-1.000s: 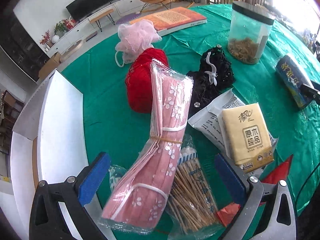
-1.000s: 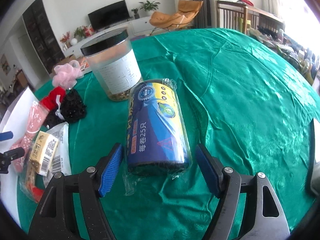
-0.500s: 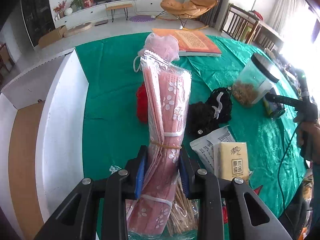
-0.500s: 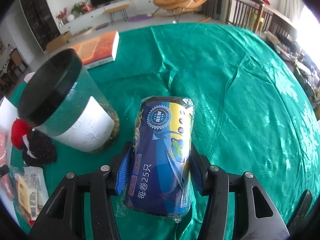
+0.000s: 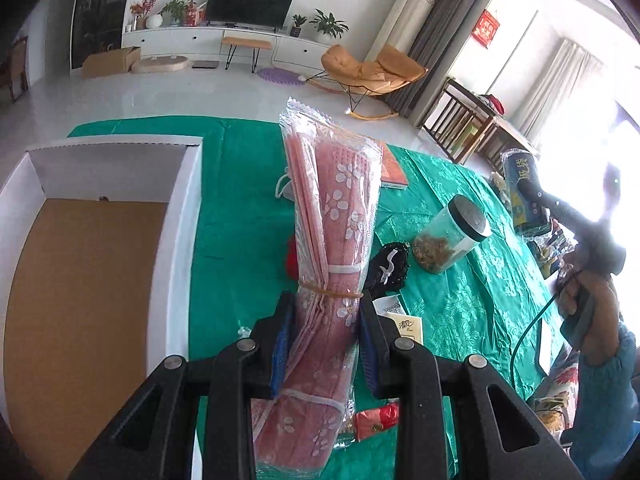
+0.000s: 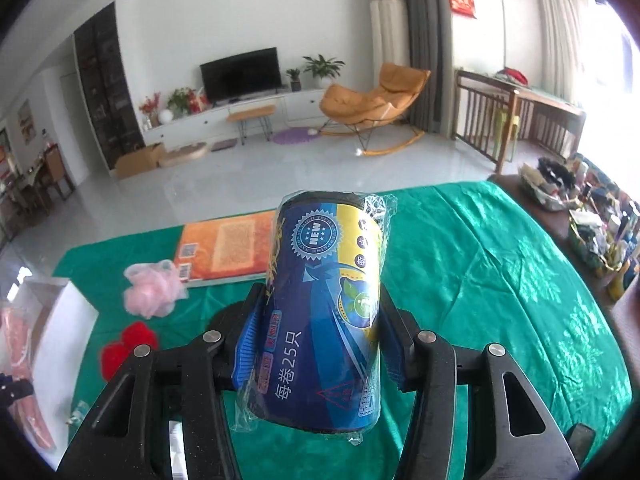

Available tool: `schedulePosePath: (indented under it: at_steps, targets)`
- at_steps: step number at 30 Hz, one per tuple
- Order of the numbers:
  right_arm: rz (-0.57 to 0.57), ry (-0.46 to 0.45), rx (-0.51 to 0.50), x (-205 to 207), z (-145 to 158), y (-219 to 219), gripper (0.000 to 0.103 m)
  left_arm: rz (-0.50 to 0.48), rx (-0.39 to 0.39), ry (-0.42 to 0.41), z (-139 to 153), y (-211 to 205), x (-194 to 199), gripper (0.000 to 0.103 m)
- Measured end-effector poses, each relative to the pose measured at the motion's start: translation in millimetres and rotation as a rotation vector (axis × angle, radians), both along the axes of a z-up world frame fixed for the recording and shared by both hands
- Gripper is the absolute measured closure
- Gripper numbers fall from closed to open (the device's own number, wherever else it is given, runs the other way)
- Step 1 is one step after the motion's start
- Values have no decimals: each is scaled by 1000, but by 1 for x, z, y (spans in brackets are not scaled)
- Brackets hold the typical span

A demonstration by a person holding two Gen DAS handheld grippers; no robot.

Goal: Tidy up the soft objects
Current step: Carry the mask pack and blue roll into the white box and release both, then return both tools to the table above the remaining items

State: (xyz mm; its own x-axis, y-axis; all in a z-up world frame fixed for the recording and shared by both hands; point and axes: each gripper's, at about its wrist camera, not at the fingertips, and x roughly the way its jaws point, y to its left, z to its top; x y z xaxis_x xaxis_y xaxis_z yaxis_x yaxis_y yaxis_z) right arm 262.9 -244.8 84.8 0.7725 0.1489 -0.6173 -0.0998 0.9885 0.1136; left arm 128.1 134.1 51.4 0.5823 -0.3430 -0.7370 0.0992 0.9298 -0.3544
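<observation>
Left jaws clench the upright mask pack (image 5: 332, 248); right jaws clench the upright roll (image 6: 324, 312).

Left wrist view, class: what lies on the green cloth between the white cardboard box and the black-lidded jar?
In the left wrist view, between the box and the jar rises the gripped pink mask pack, with red and black soft things behind it.

Tabletop under a green patterned cloth (image 5: 460, 288), several items resting on it.

Open white cardboard box (image 5: 176, 240) with brown floor sits at the left edge. Orange book (image 6: 224, 246) lies flat at the far side; pink mesh puff (image 6: 152, 290) just beside it, red yarn ball (image 6: 128, 346) nearer. Black mesh puff (image 5: 390, 266) lies next to a tilted clear jar with black lid (image 5: 452, 240). Yellow tissue pack (image 5: 410, 326) and a red packet (image 5: 376, 420) lie near the front.
</observation>
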Motion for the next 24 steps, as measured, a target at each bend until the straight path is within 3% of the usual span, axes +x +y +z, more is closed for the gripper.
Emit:
schedulePosePath:
  at_steps: [6, 13, 15, 16, 18, 20, 24]
  targets:
    - [301, 13, 148, -53, 19, 122, 49, 145, -3, -31, 16, 85, -56, 73]
    - [605, 92, 247, -113, 15, 269, 48, 339, 117, 30, -1, 173, -116, 71]
    - [656, 137, 259, -123, 3, 301, 48, 417, 207, 69, -15, 188, -128, 59]
    - [681, 165, 267, -125, -7, 315, 47, 450, 247, 91, -23, 193, -132, 33]
    - [742, 254, 274, -125, -27, 339, 40, 518, 280, 103, -37, 202, -139, 1]
    - [750, 318, 279, -121, -46, 345, 39, 563, 263, 83, -46, 205, -146, 0]
    - [658, 234, 213, -121, -56, 316, 31, 559, 225, 44, -48, 197, -147, 0]
